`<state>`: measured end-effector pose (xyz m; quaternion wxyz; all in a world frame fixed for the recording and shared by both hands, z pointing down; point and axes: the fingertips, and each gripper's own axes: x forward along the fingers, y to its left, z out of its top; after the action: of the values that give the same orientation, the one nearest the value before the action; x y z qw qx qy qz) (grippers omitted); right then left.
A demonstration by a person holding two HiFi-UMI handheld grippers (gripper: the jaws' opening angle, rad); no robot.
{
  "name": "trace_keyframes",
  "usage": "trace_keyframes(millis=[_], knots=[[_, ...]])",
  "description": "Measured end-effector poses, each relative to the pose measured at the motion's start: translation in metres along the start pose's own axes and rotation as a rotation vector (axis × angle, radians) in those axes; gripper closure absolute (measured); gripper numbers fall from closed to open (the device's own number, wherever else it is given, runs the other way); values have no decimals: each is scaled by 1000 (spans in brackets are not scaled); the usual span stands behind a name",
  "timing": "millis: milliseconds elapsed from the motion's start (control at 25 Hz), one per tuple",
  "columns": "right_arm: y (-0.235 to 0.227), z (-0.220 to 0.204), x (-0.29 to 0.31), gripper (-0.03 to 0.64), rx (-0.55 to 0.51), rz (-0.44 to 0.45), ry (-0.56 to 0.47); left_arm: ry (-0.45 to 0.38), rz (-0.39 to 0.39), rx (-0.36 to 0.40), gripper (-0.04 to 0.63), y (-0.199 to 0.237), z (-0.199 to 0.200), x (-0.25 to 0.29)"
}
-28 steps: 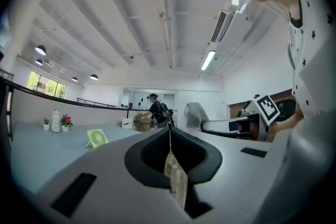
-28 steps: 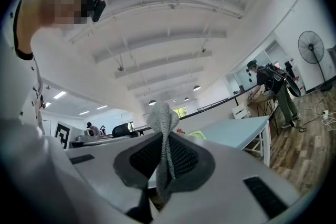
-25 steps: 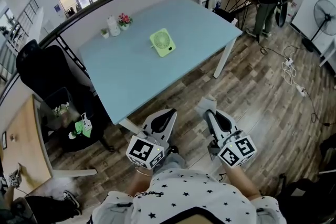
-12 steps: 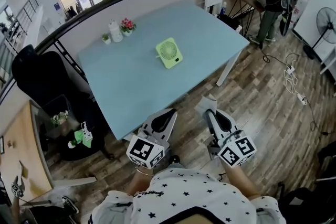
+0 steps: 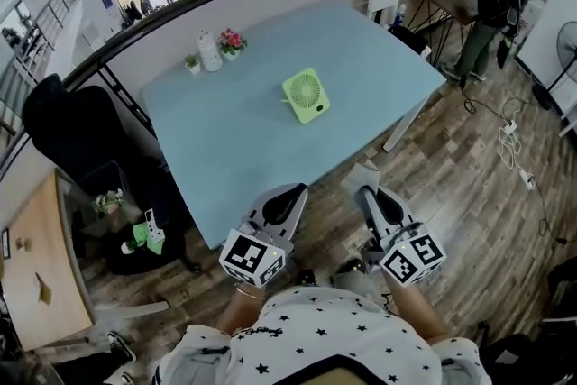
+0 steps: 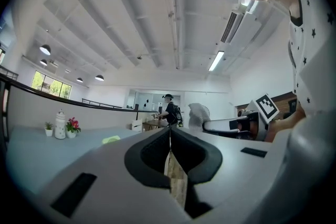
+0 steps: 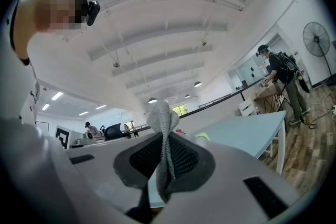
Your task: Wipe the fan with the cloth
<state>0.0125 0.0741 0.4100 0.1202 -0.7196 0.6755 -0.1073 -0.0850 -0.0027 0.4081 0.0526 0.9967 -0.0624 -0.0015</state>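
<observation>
Showing the pale blue worktop (image 5: 236,149) from above, with the person standing off its near edge; the green fan (image 5: 306,96) sits alone near the worktop's middle, at about 12 o'clock from both tools and well apart from them; its round grille faces up toward the camera, though whether the body lies flat or leans on a stand cannot be told; the body is close to square, so it has no marked long axis, and its plain band edge points to about 5 o'clock. Judged small, light plastic, the fan would likely slide or tip under a wipe; its rigid outer frame is the place to steady it, not the thin grille bars. The left hand-held gripper (image 5: 290,192) has its jaws drawn together on nothing, only a sliver of floor showing between them. The right hand-held gripper (image 5: 368,191) is clamped on the grey cloth (image 7: 164,131), whose free end stands up past the jaw tips; soft and limp, it should fold over edges readily. A white bottle (image 5: 210,50) and small flowers (image 5: 233,41) stand at the far edge, at 10 o'clock from the fan.
</observation>
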Motion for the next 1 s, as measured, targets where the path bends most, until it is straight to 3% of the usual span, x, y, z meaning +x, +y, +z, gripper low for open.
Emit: trace_keyframes(millis=[280, 720, 1000], knots=[[-18, 5, 37, 586, 5, 97, 11, 2, 93, -5, 565, 17, -6, 9], [-55, 9, 128, 586, 68, 350, 78, 9, 349, 13, 565, 69, 0, 48], [-93, 18, 169, 586, 90, 420, 106, 25, 423, 3, 565, 91, 1, 89]])
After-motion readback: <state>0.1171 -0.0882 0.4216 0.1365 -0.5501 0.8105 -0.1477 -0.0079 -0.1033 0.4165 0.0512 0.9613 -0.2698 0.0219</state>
